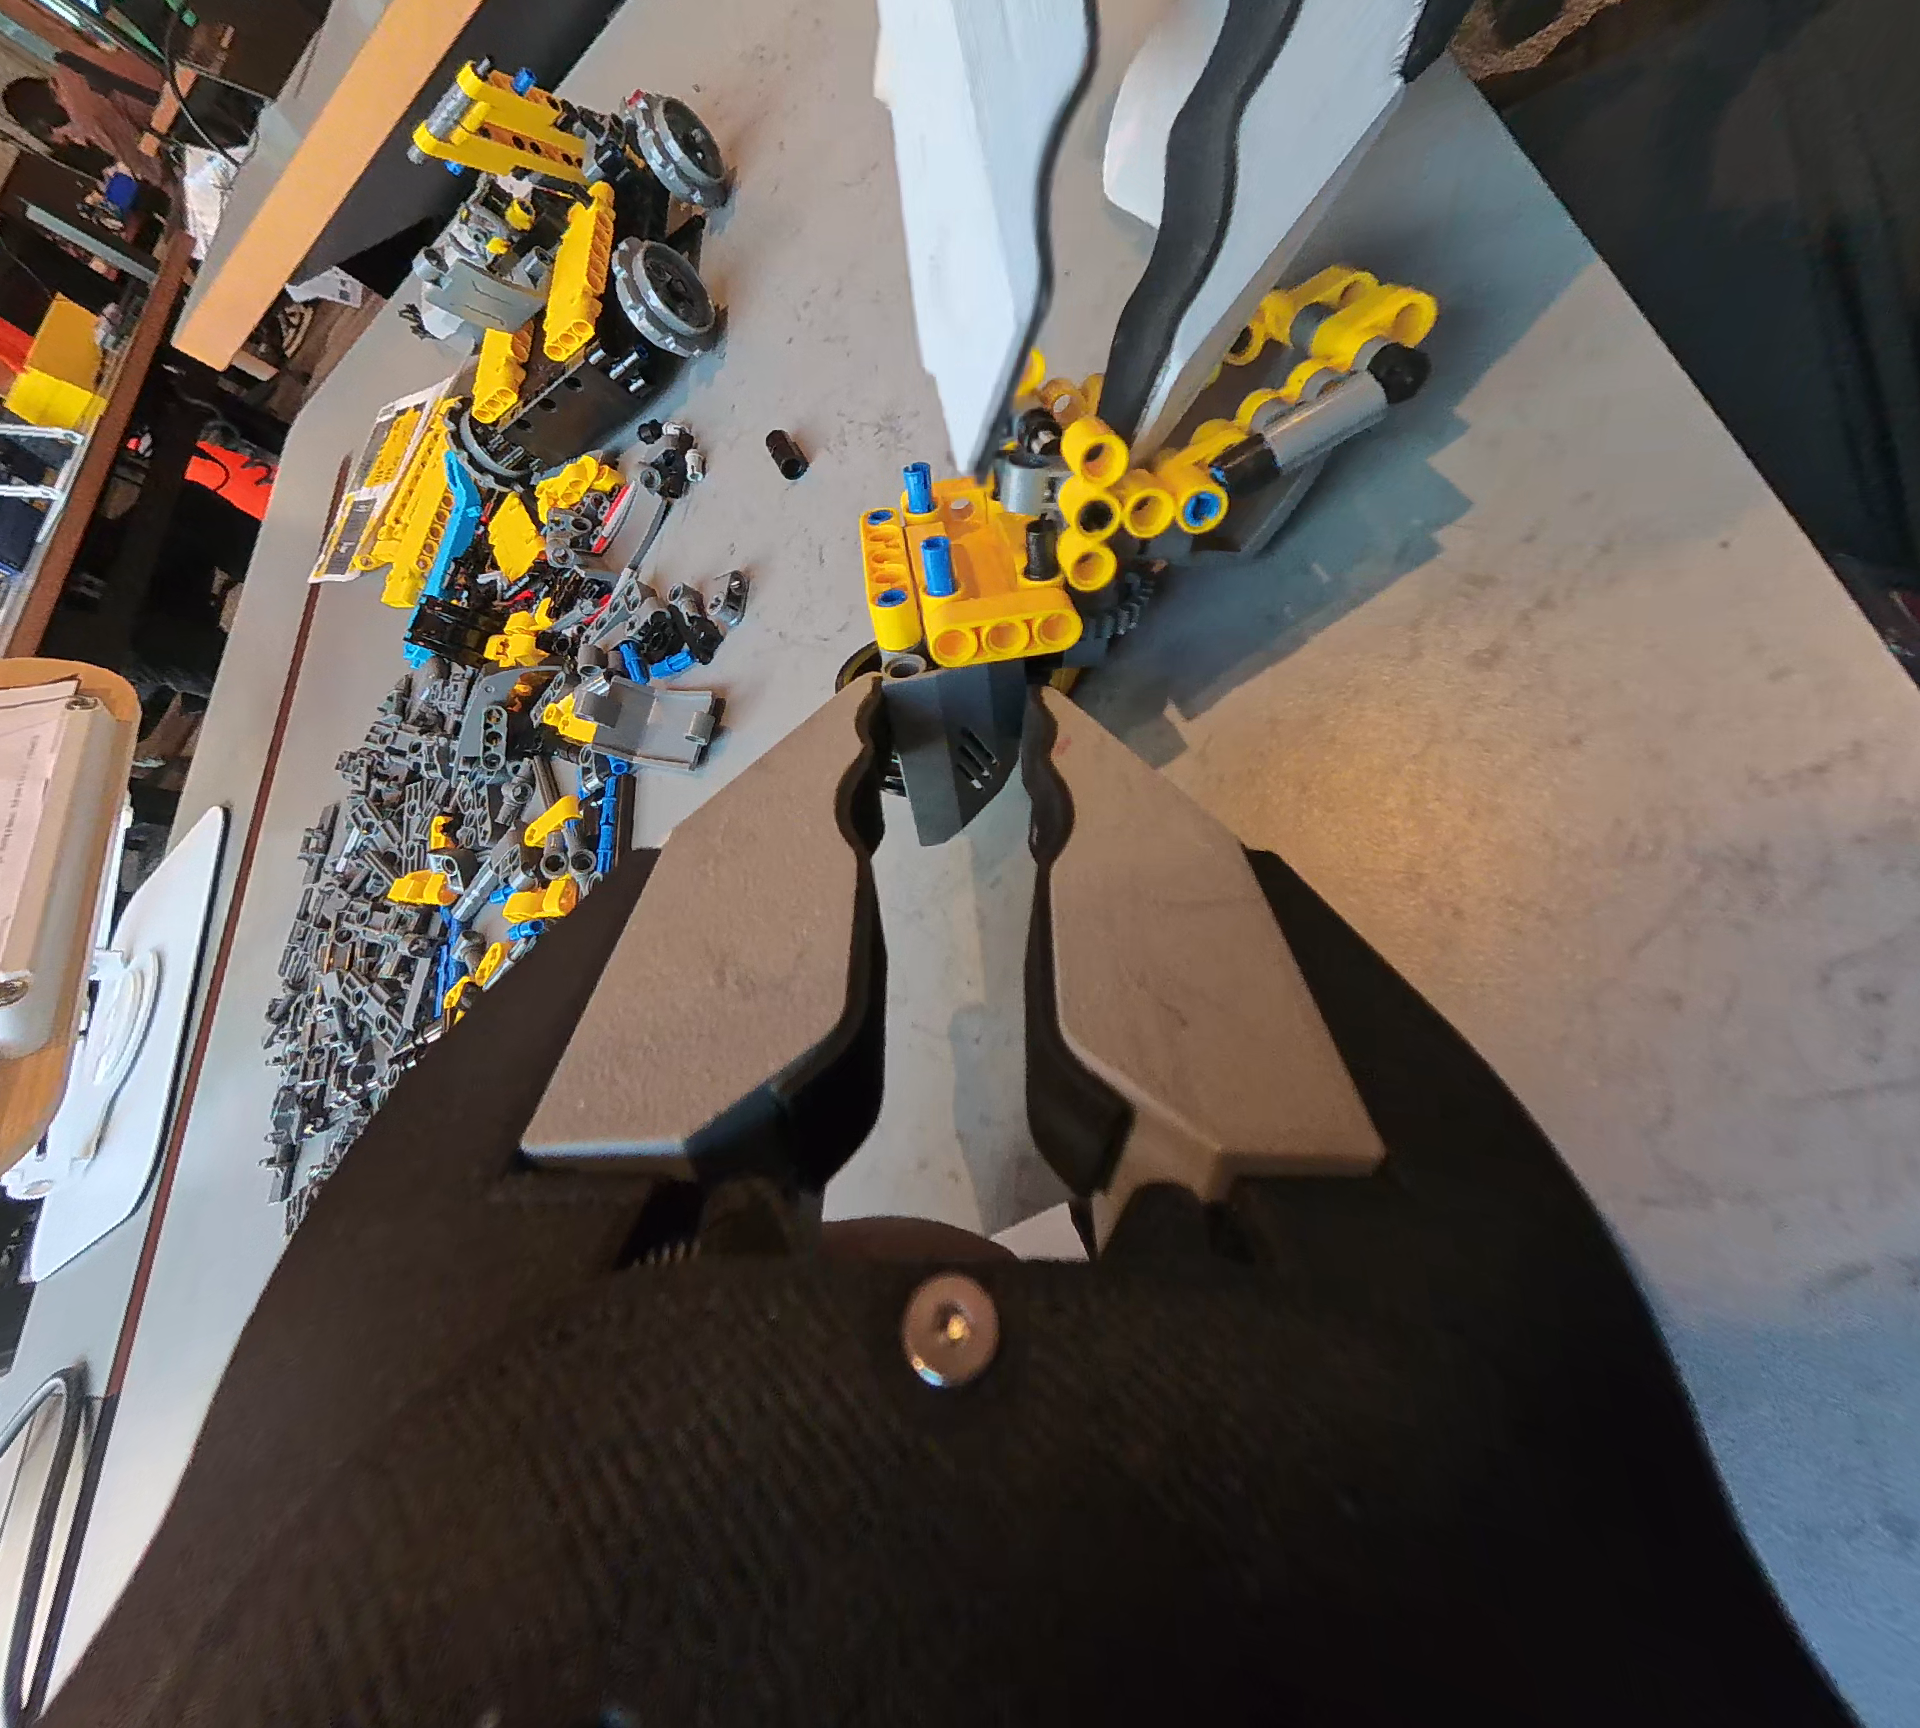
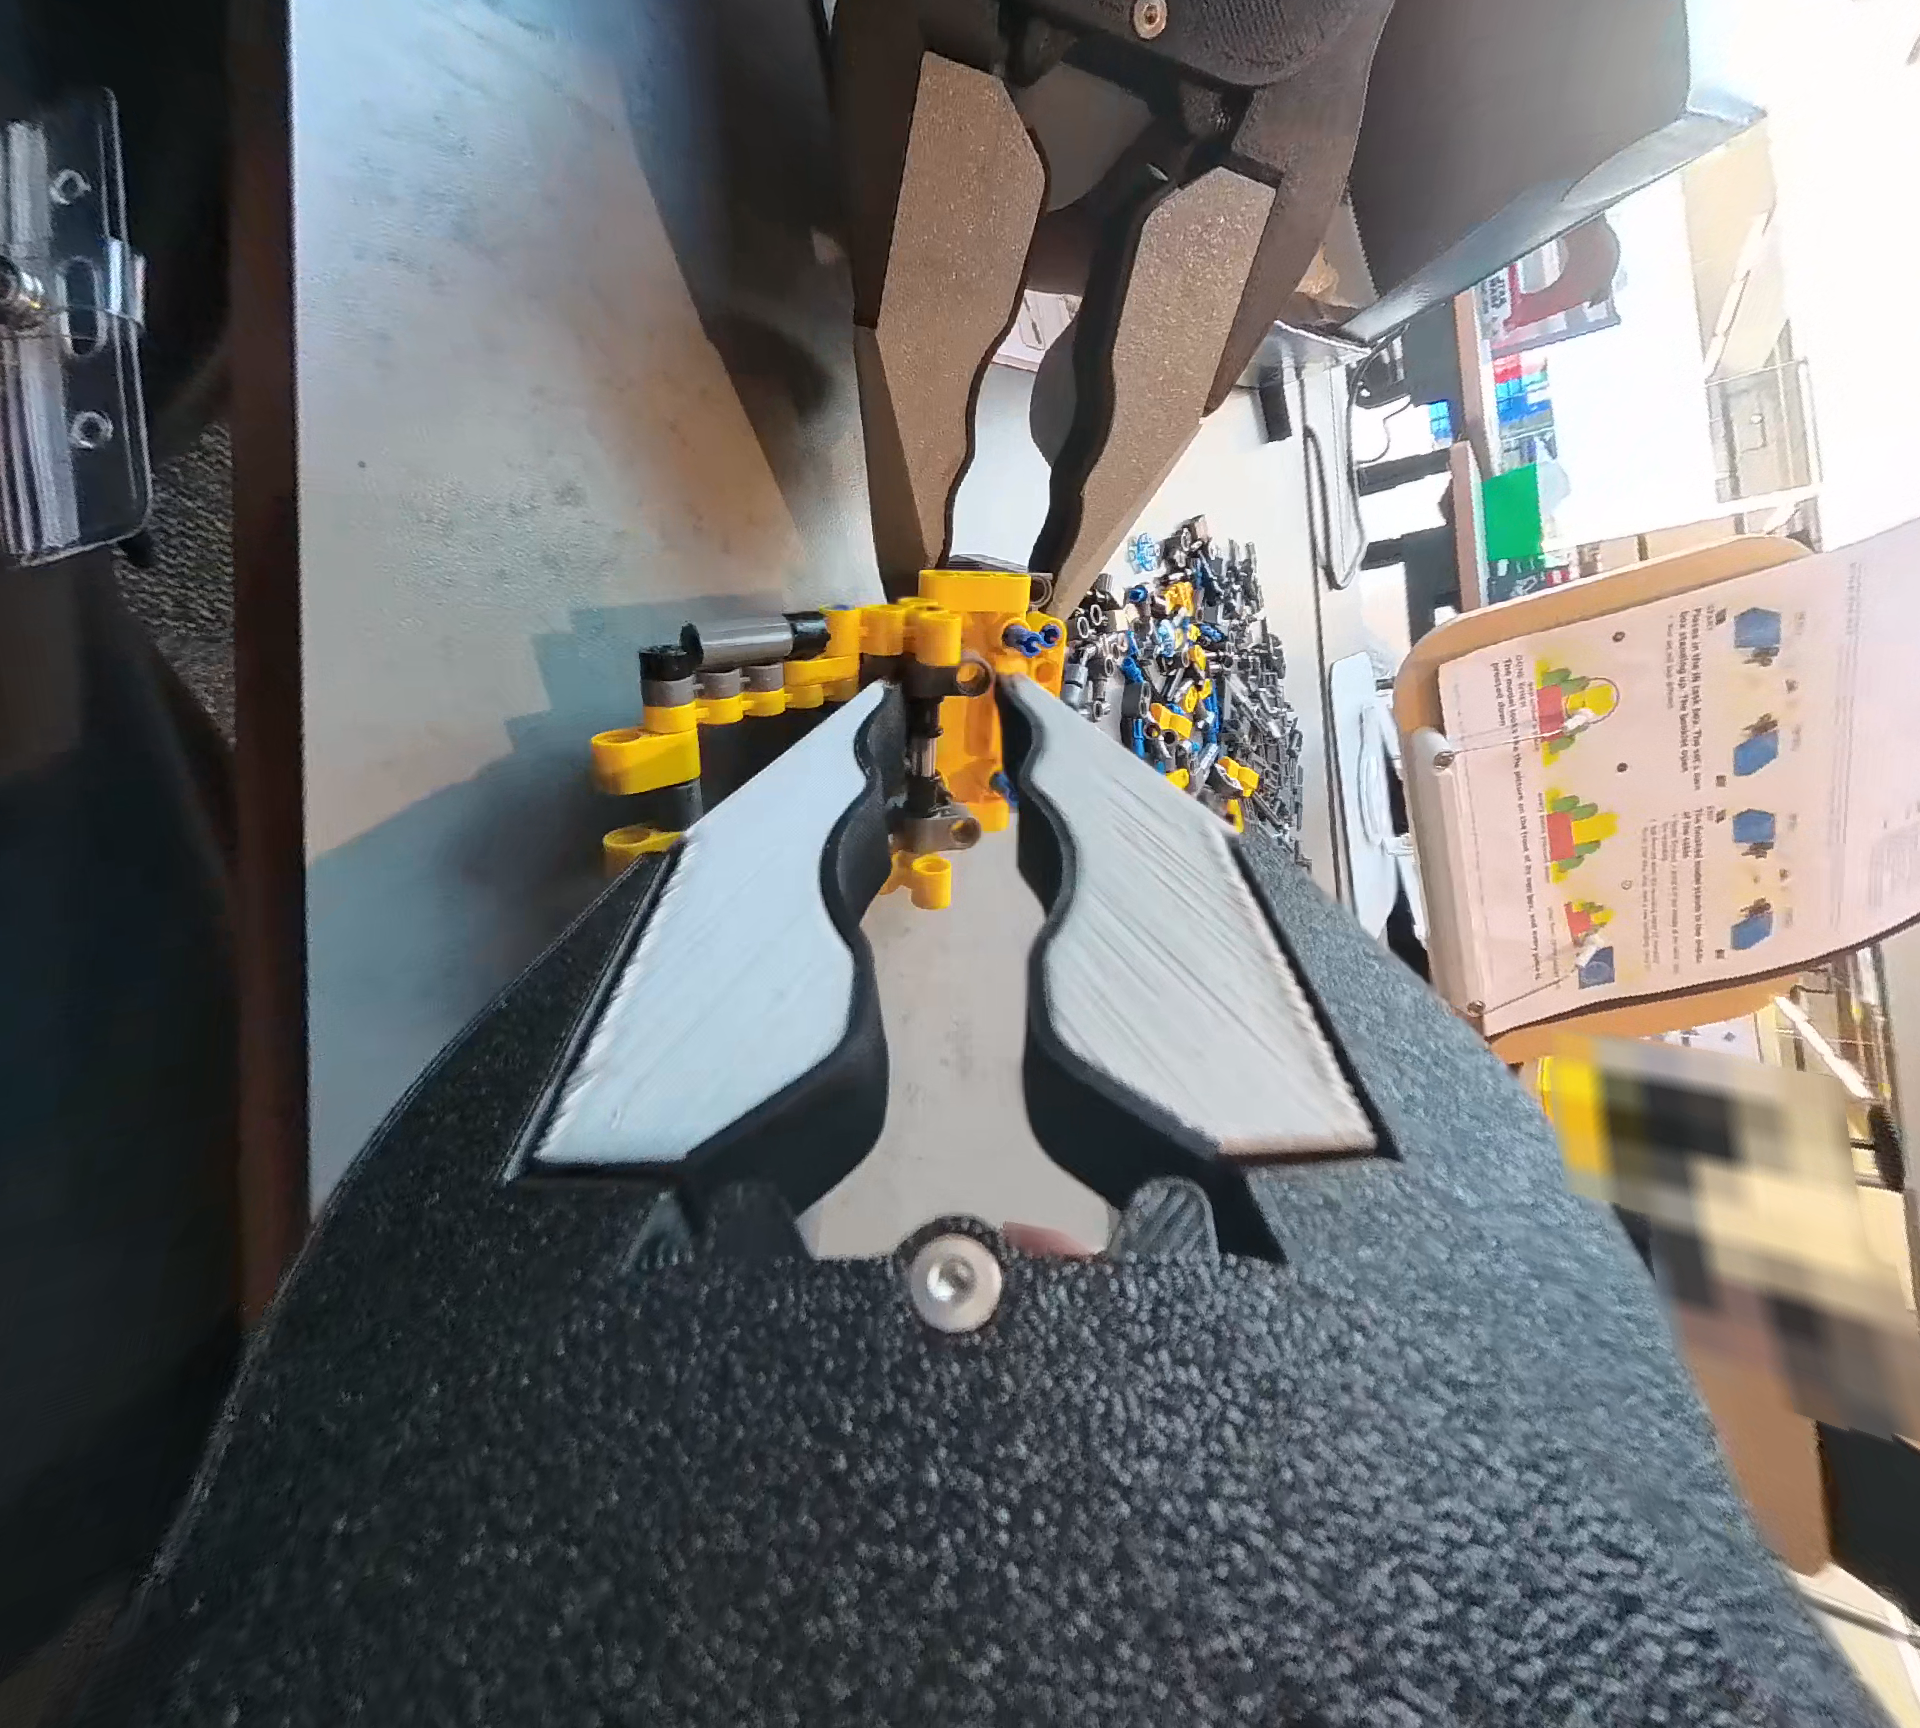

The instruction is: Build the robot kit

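One yellow brick assembly (image 1: 977, 577) sits between two claws on the table (image 1: 1507, 743). The left claw (image 1: 954, 702) clamps its dark grey base; the right claw (image 2: 943, 691), narrowly parted, pinches its grey axle (image 2: 920, 743).

Workshop-like room: scuffed grey worktable (image 1: 1507, 795), heaped building-toy parts (image 1: 436, 868), posted instruction sheet (image 2: 1683, 785).

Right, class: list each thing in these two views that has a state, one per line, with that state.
Left tool: shut on the yellow assembly's dark grey end.
Right tool: fingers around a grey axle; contact unclear.
Yellow assembly: part-built, on the table.
Wheeled model: part-built, untouched.
Loose parts pile: scattered flat.
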